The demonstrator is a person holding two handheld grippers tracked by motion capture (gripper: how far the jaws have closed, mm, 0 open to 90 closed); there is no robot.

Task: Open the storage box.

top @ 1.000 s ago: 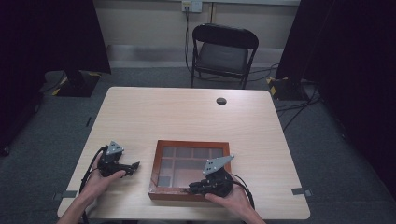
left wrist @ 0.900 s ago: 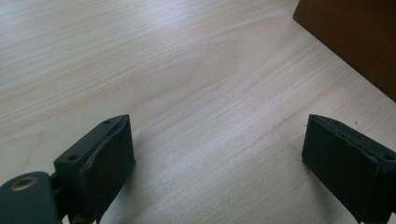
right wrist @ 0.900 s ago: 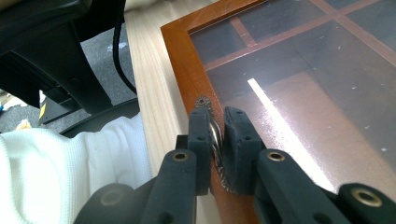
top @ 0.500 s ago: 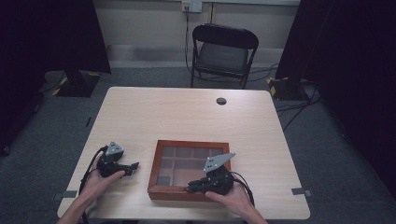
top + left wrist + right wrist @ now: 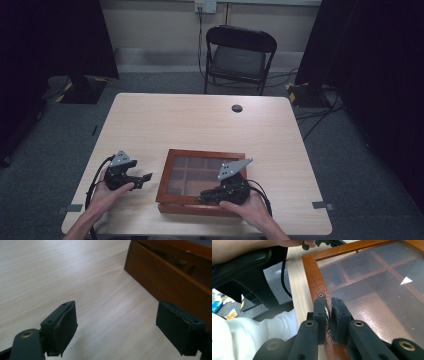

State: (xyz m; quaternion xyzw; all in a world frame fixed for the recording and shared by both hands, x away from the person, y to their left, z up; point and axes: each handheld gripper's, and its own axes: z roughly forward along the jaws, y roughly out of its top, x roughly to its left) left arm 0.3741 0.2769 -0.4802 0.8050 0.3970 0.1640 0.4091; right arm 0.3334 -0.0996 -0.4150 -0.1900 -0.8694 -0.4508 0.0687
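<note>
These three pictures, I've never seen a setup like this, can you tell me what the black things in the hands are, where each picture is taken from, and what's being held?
A person sits at a wooden table holding a hand-held gripper in each hand: black tools with two jaws that pinch. One picture looks down from above. The other two come from cameras riding on the grippers, looking along their own jaws.

On the table lies a wooden box with a glass lid, divided into compartments inside. A small dark round thing sits near the far edge.

The left gripper rests on the table beside the box, jaws wide open and empty. The right gripper has its jaws shut on a small metal latch at the lid's front edge.
</note>
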